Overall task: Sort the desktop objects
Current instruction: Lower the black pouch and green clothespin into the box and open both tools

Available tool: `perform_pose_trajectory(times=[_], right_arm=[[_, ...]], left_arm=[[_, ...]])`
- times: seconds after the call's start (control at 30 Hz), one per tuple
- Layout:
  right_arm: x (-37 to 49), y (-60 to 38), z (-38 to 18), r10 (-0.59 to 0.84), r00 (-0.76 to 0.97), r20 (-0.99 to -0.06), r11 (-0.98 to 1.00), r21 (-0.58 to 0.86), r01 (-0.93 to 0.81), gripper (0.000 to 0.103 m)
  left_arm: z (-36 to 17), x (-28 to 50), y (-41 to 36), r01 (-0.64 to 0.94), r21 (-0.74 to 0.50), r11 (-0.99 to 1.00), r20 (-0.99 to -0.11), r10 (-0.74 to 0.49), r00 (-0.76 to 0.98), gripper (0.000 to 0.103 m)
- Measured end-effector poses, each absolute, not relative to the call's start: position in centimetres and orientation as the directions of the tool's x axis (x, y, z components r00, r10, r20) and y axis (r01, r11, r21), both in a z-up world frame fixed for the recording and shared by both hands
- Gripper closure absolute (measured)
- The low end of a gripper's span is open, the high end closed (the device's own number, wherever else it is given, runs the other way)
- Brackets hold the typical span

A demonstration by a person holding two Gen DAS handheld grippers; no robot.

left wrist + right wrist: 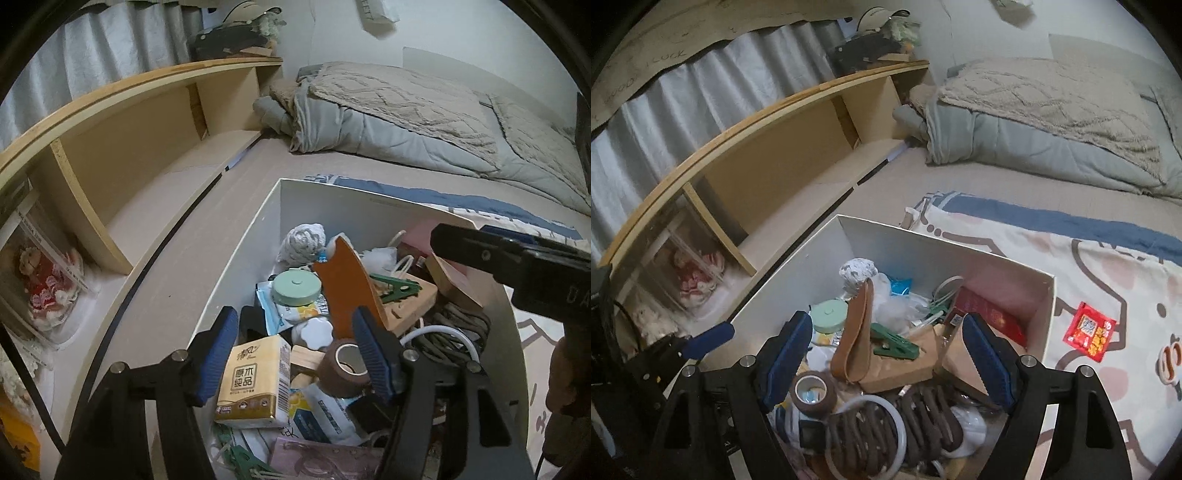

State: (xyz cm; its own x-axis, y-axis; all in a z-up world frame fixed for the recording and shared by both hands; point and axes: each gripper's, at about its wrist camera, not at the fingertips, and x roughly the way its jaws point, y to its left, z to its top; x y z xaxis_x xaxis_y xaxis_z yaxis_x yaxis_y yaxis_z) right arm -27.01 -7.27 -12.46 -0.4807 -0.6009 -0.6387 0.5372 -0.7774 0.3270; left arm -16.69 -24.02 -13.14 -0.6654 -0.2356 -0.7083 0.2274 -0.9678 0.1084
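A white box (317,199) (923,254) on the bed holds several jumbled items. My left gripper (294,318) hangs open over its near corner. A yellow tissue pack (255,380) lies between its jaws, close to the left pad, and a brown tape roll (343,365) lies by the right one. My right gripper (886,319) is wide open above a tan leather strip (855,332), a green clip (894,347) and a coiled brown cord (905,424). Neither gripper's pads press on anything. A mint round tin (295,290) sits further in.
A wooden headboard shelf (129,147) runs along the left, with a doll in a clear case (44,284). A grey duvet (388,118) is piled at the far side. A red snack packet (1087,330) lies on the patterned blanket right of the box.
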Motion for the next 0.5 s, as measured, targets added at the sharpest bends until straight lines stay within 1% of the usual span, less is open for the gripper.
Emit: perform_pose_trajectory(times=[0.13,0.43,0.5], right_arm=[[-26.6,-6.4,-12.2,-0.598,-0.487,-0.636,-0.780,0.323,0.536,0.019],[-25.0,-4.2,-10.8,-0.569,-0.524,-0.634,-0.793,0.256,0.552,0.019],[-24.7,-3.4,-10.5,-0.564,-0.538,-0.626,-0.799,0.251,0.547,0.013]], left_arm=[[-13.1,-16.5,-23.8,0.226,0.104,-0.968,-0.708,-0.232,-0.667,0.039],[-12.1,-16.2,-22.8,0.236,0.079,-0.968,-0.696,-0.223,-0.682,0.038],[-11.8,-16.0,-22.5,0.236,0.062,-0.970,-0.694,-0.212,-0.688,0.028]])
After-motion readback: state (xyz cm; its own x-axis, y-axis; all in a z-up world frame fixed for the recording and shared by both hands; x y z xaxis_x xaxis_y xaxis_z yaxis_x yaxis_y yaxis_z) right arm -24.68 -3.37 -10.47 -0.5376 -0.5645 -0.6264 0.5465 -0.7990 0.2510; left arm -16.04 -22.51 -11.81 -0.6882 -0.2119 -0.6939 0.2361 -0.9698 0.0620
